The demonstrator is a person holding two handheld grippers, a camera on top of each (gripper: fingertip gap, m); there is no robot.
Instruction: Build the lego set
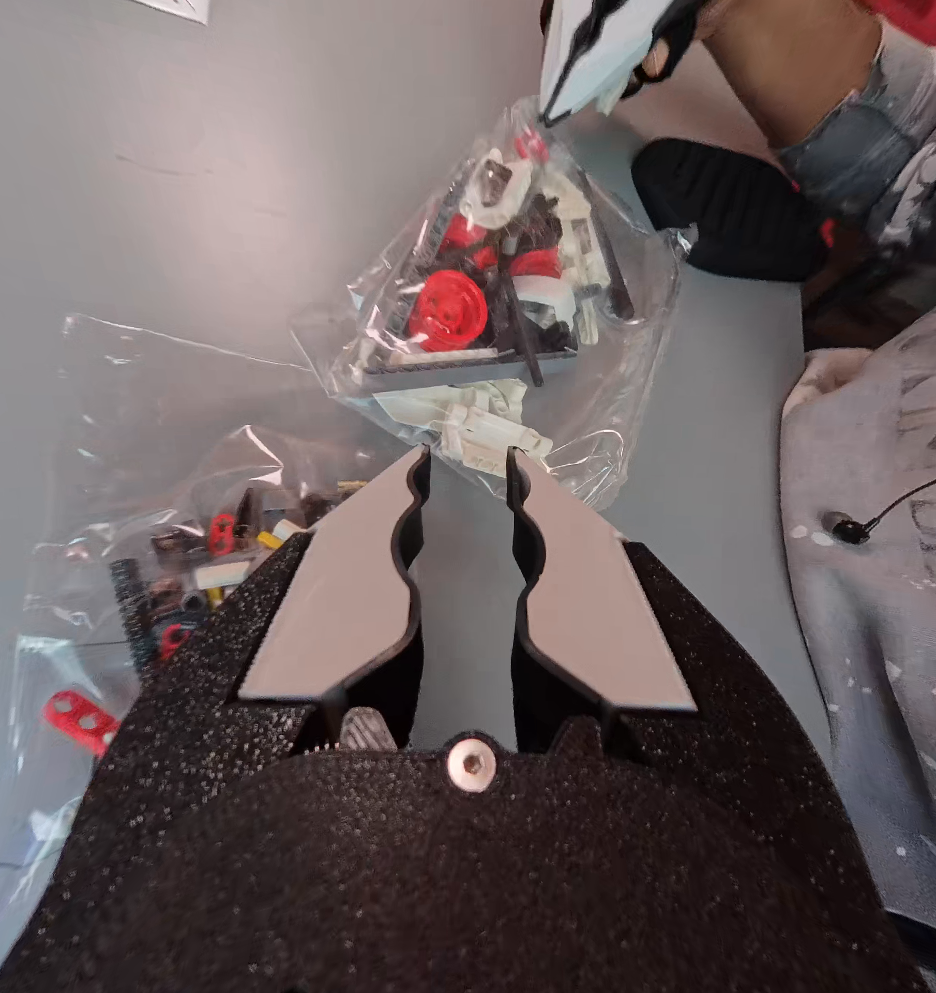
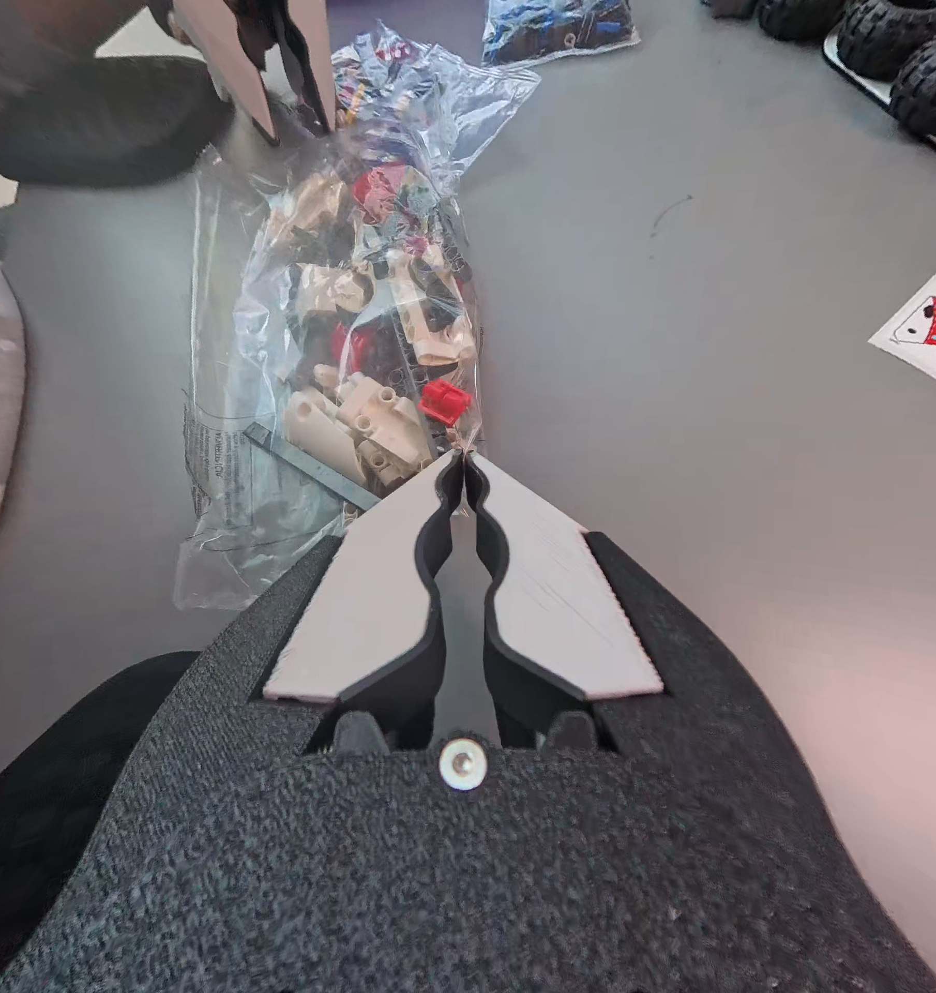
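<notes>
On my far left lies a second clear bag [image 1: 133,564], loose on the grey table [image 1: 186,188], with small red, yellow, grey and black pieces showing through the film. Just right of it my left gripper [image 1: 468,451] hangs over the table with its fingers apart and nothing between them. Its tips sit at the near edge of the main bag [image 1: 498,322], close to a white piece inside, and I cannot tell whether they touch the plastic.

That bag holds the set's parts: a red wheel hub [image 1: 447,311], a long grey beam along its lower side, white curved shells and dark rods, all jumbled. In the left wrist view my right gripper [image 1: 549,115] shows at the top, at the bag's far corner. A person's printed grey clothing fills the right edge of that view.

From the right wrist view, the same bag [image 2: 347,322] stretches away in front of me, white pieces and a red brick [image 2: 444,403] nearest. My right gripper [image 2: 463,457] is pinched together on the bag's thin corner, the film caught between the tips. At the far end my left gripper [image 2: 299,129] shows, fingers spread, tips down at the bag.

Further right the table is bare grey, then another bag [image 2: 557,32] with blue print at the top, black knobbly tyres [image 2: 885,48] in the top corner, and a sticker sheet [image 2: 933,333] at the right edge.
</notes>
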